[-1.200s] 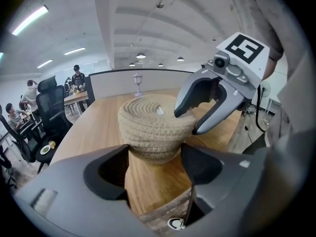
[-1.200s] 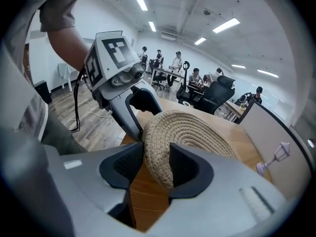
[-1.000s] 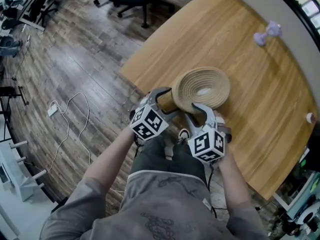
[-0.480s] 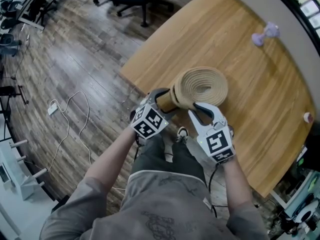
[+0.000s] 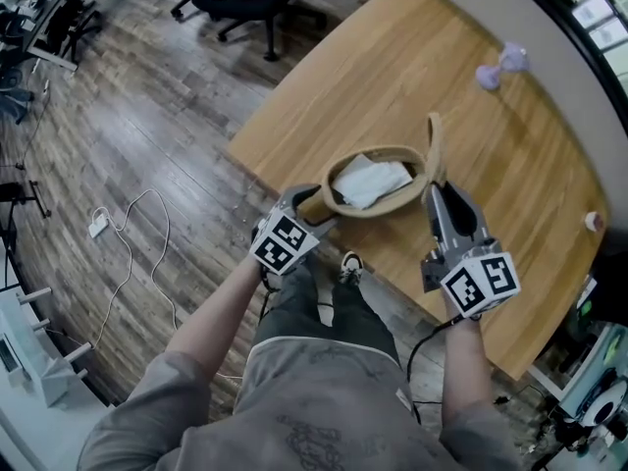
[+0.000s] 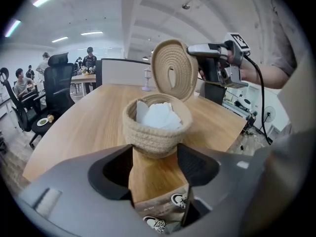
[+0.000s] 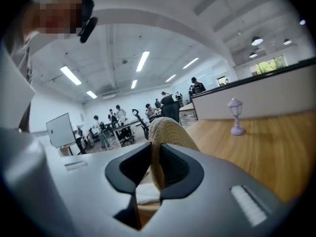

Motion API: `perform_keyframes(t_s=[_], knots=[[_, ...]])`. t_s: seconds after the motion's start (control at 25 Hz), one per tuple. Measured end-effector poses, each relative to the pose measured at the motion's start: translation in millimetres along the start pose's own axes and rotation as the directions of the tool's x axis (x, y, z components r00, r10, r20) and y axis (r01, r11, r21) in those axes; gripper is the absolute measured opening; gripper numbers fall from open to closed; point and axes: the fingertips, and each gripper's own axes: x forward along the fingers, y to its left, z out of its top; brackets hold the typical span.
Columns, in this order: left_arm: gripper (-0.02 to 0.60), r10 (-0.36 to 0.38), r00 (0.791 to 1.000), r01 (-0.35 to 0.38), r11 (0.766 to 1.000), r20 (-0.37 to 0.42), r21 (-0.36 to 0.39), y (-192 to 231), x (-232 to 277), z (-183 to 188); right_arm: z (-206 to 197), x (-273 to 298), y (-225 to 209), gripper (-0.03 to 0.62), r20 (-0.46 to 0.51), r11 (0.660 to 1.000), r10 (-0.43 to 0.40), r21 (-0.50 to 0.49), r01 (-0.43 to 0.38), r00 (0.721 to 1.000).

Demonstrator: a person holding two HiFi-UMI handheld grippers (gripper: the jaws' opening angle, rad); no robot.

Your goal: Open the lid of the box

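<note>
wooden surface (image 5: 412, 67) carried the woven box (image 5: 378, 211) near its front edge. the left gripper (image 5: 314, 202), jaws just closing in, clamped its wooden base (image 6: 155, 174) to steady it; the right gripper (image 5: 437, 189), jaws just narrowed, pinched the lid (image 5: 433, 145) upright beside the box, baring white filling (image 5: 371, 181) inside.

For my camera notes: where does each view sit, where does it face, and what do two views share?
Head view: on the person's head, facing steeply down at the table; both forearms, left gripper, right gripper show.
Left gripper view: on the left gripper, looking along its jaws, just closed further on the box; right forearm shows.
Right gripper view: on the right gripper, looking along its jaws, just closed further on the upright lid; shirt shows.
Shared: head and left gripper views show the open box.
</note>
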Motion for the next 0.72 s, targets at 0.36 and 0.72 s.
perform_keyframes(t_s=[0.36, 0.72], knots=[[0.252, -0.012, 1.000, 0.013, 1.000, -0.027, 0.029, 0, -4, 1, 17, -37, -47, 0.067, 0.091, 0.975, -0.140, 0.184, 0.122, 0.986], [0.239, 0.056, 0.997, -0.058, 0.998, 0.056, 0.030, 7, -50, 49, 73, -59, -30, 0.067, 0.182, 0.986, -0.131, 0.128, 0.109, 0.975]])
